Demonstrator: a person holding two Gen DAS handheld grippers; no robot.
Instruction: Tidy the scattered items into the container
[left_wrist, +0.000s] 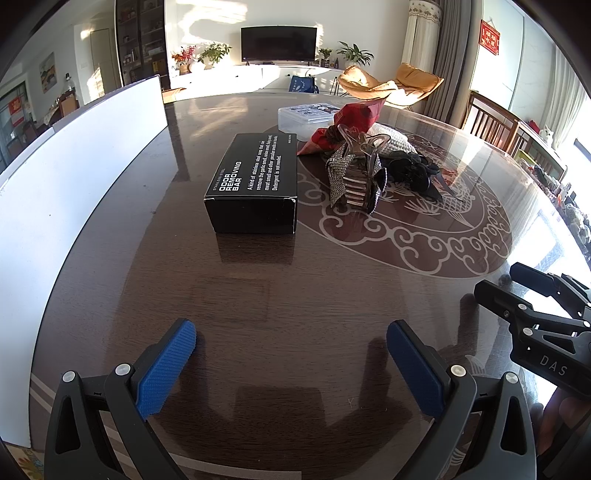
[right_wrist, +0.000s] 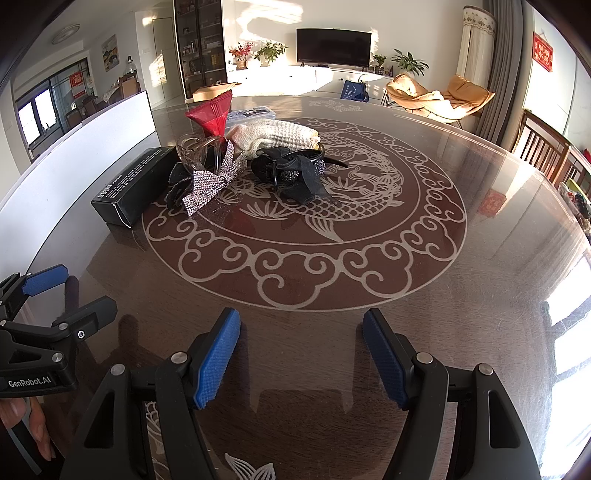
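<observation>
A black box (left_wrist: 255, 181) printed "ODOR REMOVING BAR" lies on the table ahead of my left gripper (left_wrist: 291, 332), which is open and empty. Right of the box stand a clear claw clip with a rhinestone bow (left_wrist: 358, 177), a red packet (left_wrist: 351, 122), a white knitted cloth (left_wrist: 388, 138) and a black bow clip (left_wrist: 417, 173). Behind them sits a clear plastic container (left_wrist: 306, 118) with its lid on. My right gripper (right_wrist: 301, 325) is open, empty, well short of the black bow clip (right_wrist: 295, 170), rhinestone clip (right_wrist: 210, 173), box (right_wrist: 136, 184), cloth (right_wrist: 277, 134) and packet (right_wrist: 210, 118).
The round dark table (right_wrist: 424, 295) has a glossy top with a fish pattern. A white board (left_wrist: 74, 166) stands along its left edge. Wooden chairs (right_wrist: 543, 147) stand at the right. Each gripper shows in the other's view: right gripper (left_wrist: 506, 280), left gripper (right_wrist: 74, 291).
</observation>
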